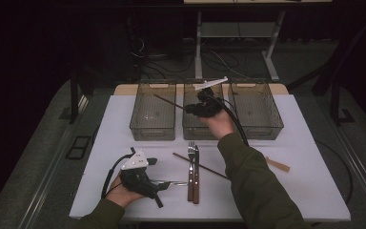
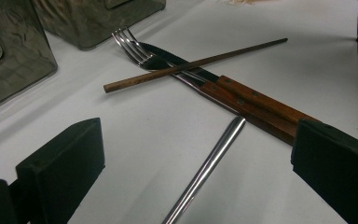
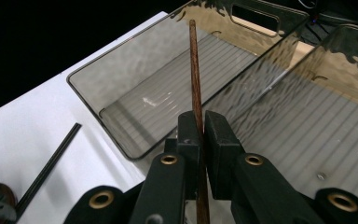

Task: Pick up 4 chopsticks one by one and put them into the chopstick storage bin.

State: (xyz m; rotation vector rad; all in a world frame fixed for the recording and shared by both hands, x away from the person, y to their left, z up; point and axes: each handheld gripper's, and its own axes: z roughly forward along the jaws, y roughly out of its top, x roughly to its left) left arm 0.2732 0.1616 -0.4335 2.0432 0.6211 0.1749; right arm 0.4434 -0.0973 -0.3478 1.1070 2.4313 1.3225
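Observation:
My right gripper (image 1: 189, 109) (image 3: 203, 130) is shut on a brown wooden chopstick (image 1: 169, 101) (image 3: 194, 65). It holds the stick in the air, pointing out over the left bin (image 1: 153, 110) (image 3: 135, 74) from above the middle bin (image 1: 195, 126) (image 3: 307, 121). Low at the table's front left, my left gripper (image 1: 163, 191) (image 2: 198, 172) stands open. A silver metal chopstick (image 1: 174, 182) (image 2: 209, 163) lies on the table between its jaws. Beyond it lie a fork (image 1: 190, 167) (image 2: 133, 46) and a wooden-handled knife (image 1: 196, 174) (image 2: 247, 100), with a second wooden chopstick (image 1: 205, 167) (image 2: 191, 65) across them.
A third clear grey bin (image 1: 255, 109) stands at the back right. A pale wooden piece (image 1: 278, 165) lies to the right of the cutlery. The white table (image 1: 305, 191) ends close behind the bins, and cables trail from both grippers.

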